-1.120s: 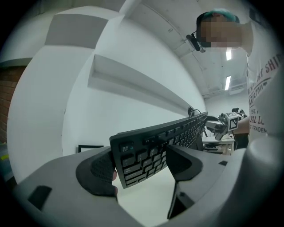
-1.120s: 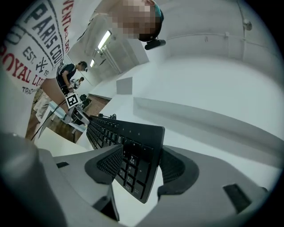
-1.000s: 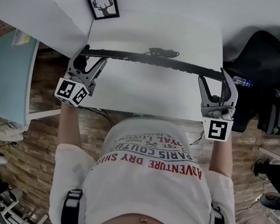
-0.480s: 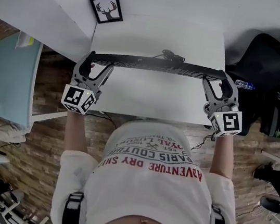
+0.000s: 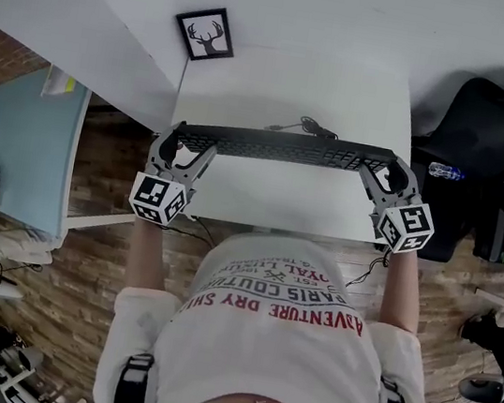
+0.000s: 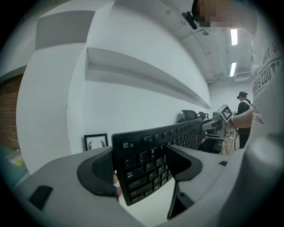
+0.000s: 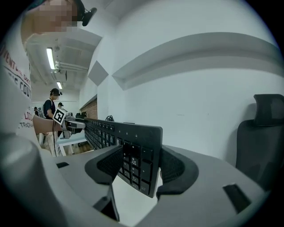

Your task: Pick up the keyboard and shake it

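Note:
A long black keyboard [image 5: 284, 147] hangs in the air above the white desk [image 5: 281, 196], held by its two ends and tilted with the keys facing me. My left gripper [image 5: 179, 140] is shut on the keyboard's left end [image 6: 142, 166], the Esc corner between its jaws. My right gripper [image 5: 387, 173] is shut on the right end [image 7: 140, 164], the pads pressing both faces of the number-pad side. The keyboard's cable [image 5: 304, 124] trails from its back edge onto the desk.
A framed deer picture [image 5: 208, 35] lies at the desk's far left. A black office chair [image 5: 492, 120] stands to the right, with a water bottle [image 5: 446, 171] near it. A light blue table [image 5: 28, 151] sits to the left. Other people stand in the distance.
The keyboard and both grippers have shifted right and down in the head view, and the keyboard has turned from nearly edge-on to showing its keys.

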`<state>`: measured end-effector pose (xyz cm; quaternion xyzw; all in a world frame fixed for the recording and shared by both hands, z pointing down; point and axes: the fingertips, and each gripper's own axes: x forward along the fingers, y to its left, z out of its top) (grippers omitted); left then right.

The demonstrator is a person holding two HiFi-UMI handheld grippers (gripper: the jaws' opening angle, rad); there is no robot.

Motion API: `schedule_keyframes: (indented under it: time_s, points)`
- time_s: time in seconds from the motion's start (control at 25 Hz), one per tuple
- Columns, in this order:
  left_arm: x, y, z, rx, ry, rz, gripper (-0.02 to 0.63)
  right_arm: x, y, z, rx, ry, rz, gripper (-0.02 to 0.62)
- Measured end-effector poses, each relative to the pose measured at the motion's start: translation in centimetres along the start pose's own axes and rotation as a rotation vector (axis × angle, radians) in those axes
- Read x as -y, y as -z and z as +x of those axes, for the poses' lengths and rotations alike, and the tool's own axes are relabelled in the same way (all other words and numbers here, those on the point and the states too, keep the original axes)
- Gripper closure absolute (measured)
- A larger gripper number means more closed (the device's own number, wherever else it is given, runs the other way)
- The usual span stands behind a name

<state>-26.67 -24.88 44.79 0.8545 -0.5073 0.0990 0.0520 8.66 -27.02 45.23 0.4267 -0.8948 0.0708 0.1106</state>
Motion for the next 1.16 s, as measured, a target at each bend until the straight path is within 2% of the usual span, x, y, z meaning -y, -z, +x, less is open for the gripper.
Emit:
schedule_keyframes:
  time_s: [1.16]
  points:
    - [-2.8, 0.7, 0.7, 0.009, 0.034, 0.048, 0.267, -1.6, 1.4, 2.1, -0.052, 0.029, 0.008, 0.331]
